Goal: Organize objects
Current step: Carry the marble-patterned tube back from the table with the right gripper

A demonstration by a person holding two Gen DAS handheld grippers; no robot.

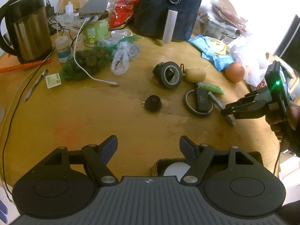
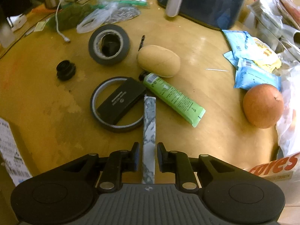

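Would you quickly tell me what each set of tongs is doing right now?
Left tongs: open, empty.
Right tongs: either side of the marbled grey stick, gaps showing, not gripping.

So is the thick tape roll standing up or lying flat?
Lying flat: the thick tape roll rests on the table, its hole facing up.

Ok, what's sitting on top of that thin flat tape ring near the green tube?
A black rectangular case lies across the thin tape ring, covering its upper right rim. Bare wooden table shows inside the ring. Whatever is beneath the case is hidden.
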